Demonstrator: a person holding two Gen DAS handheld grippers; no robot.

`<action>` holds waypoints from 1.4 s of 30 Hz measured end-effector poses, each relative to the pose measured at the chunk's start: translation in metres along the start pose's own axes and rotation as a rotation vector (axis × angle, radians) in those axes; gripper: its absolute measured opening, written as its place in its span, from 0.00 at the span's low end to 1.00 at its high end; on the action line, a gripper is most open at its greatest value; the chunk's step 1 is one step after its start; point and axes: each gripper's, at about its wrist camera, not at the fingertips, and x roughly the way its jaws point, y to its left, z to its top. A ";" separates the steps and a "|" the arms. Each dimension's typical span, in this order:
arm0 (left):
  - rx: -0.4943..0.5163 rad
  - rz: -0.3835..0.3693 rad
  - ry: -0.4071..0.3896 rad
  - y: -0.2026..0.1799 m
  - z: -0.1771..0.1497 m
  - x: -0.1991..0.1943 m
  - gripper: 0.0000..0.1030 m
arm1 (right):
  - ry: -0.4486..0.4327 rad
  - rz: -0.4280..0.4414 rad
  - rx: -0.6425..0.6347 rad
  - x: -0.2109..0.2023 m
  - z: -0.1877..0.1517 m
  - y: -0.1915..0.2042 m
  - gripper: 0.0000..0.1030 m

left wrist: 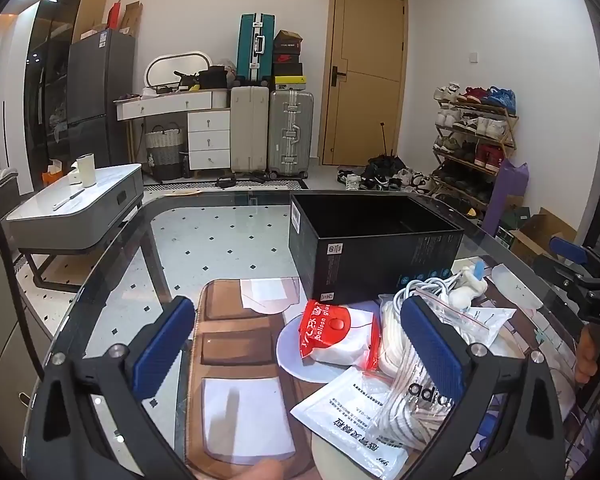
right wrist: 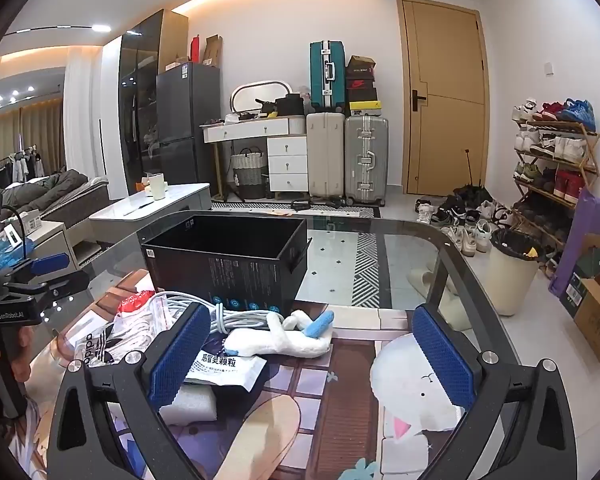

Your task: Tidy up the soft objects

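Observation:
An open black box (left wrist: 376,248) stands on the glass table; it also shows in the right wrist view (right wrist: 228,264). In front of it lie a red and white balloon-glue packet (left wrist: 332,334), a clear adidas bag of white laces (left wrist: 408,376), a white sachet (left wrist: 352,420), a coiled white cable (right wrist: 220,312) and a white plush toy with a blue tip (right wrist: 288,336). My left gripper (left wrist: 300,352) is open above the red packet. My right gripper (right wrist: 308,356) is open and empty just in front of the plush toy. A white medicine sachet (right wrist: 224,366) lies by its left finger.
A printed mat (right wrist: 332,400) covers the near part of the glass table (left wrist: 204,248). A bin (right wrist: 512,272) and a cardboard box (right wrist: 596,312) stand on the floor to the right. A low white table (left wrist: 76,204) stands to the left.

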 end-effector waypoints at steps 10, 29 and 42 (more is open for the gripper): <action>-0.021 -0.013 -0.017 0.001 0.002 -0.001 1.00 | 0.005 -0.002 -0.010 0.000 0.000 0.000 1.00; -0.013 -0.009 -0.018 0.000 0.001 -0.003 1.00 | 0.005 -0.005 -0.012 0.001 0.000 0.000 1.00; -0.013 -0.009 -0.015 0.000 0.001 -0.003 1.00 | 0.007 -0.006 -0.014 0.001 0.000 0.000 1.00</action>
